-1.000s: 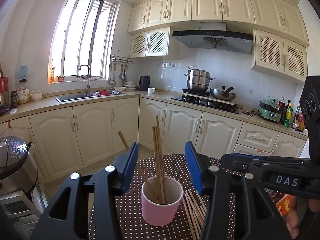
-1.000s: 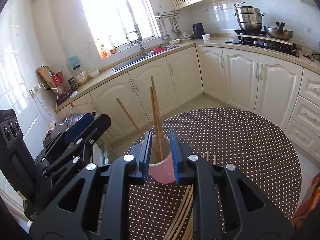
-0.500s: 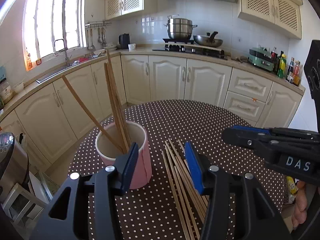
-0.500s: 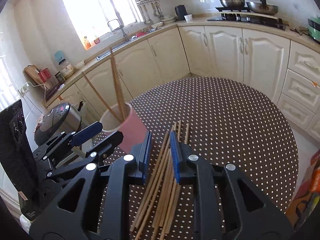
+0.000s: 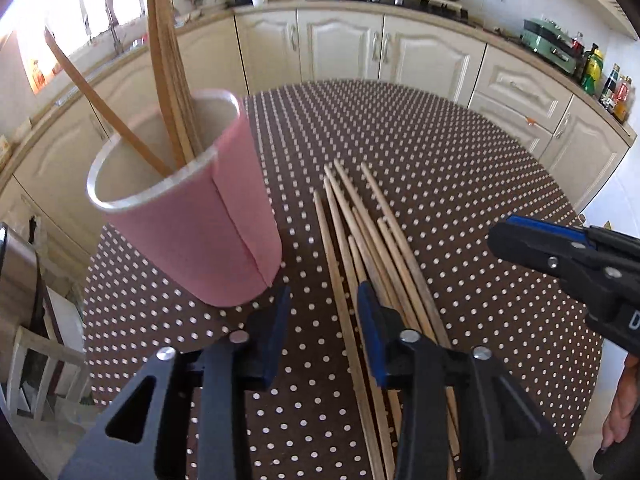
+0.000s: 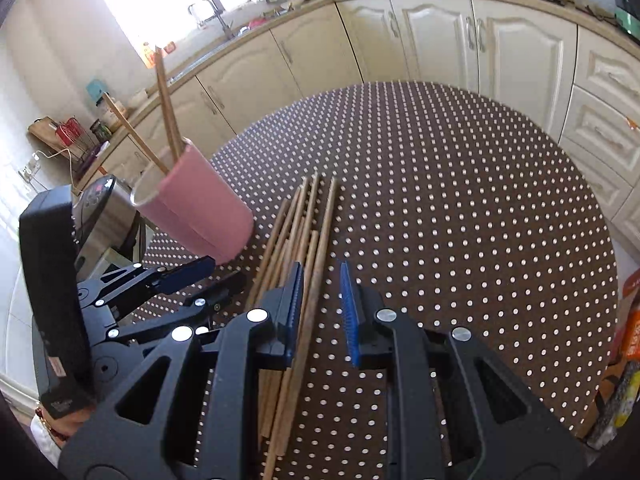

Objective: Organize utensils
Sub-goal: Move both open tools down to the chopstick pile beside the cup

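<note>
The chopsticks [image 5: 372, 240] are thin, light sticks of pale wood. They look stiff and smooth, so one can roll or slip out of a loose grip. The best place to hold one is near its middle, with the fingers squeezing across it, so it does not tip.

They lie side by side in a loose bunch on the counter [image 5: 460, 152], which has a brown cloth with white dots. The bunch is in the middle part of the counter, and its far ends point at the far edge. Just beside it, toward the left edge, stands a pink paper cup [image 5: 200, 236]. A few chopsticks already lean inside the cup.

The left gripper [image 5: 322, 330] is low over the bunch. Its fingers are closing, with one chopstick between them, but they do not press on it yet.

The right gripper [image 6: 320, 310] has its fingers a little apart. One chopstick lies between them too, and they hold nothing.
</note>
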Available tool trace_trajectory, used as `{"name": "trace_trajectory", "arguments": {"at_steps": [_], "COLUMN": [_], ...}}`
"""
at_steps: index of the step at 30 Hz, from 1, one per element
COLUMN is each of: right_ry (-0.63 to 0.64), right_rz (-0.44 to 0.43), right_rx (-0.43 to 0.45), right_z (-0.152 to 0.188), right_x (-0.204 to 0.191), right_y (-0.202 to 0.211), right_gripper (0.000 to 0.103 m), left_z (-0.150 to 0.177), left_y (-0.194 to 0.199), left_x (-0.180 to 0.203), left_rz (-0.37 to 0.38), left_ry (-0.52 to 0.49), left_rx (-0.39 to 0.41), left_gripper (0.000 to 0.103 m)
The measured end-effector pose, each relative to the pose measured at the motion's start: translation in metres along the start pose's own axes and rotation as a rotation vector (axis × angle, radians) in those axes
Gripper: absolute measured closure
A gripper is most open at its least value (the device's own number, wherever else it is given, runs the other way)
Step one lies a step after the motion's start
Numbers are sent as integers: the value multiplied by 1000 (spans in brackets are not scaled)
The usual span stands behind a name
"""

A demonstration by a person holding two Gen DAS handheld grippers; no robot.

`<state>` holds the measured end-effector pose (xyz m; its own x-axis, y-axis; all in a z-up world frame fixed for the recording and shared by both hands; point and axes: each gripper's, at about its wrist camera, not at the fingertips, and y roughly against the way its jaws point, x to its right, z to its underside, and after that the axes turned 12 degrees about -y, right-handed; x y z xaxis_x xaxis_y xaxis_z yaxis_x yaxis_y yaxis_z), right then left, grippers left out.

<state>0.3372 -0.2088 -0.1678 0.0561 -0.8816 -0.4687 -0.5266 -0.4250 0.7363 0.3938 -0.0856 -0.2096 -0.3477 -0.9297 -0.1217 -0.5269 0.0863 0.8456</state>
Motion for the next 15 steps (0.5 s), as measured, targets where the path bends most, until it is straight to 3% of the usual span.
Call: {"name": "trace_trajectory", "arguments": {"at_steps": [5,15], "right_ry": [-9,-12], "right_rz": [4,4], "right_rx": [-32,-57], "right_z": [0,-3], "right_x": [10,12], "right_y": [-12,-25], "right_gripper": [83,83], "left_z": [-1,-15], "left_y": [-23,-38], "left_x": [-5,-12], "left_rz": [27,58], "left_ry": [30,54], "left_rx": [-44,-39], "left_gripper": [78,78]}}
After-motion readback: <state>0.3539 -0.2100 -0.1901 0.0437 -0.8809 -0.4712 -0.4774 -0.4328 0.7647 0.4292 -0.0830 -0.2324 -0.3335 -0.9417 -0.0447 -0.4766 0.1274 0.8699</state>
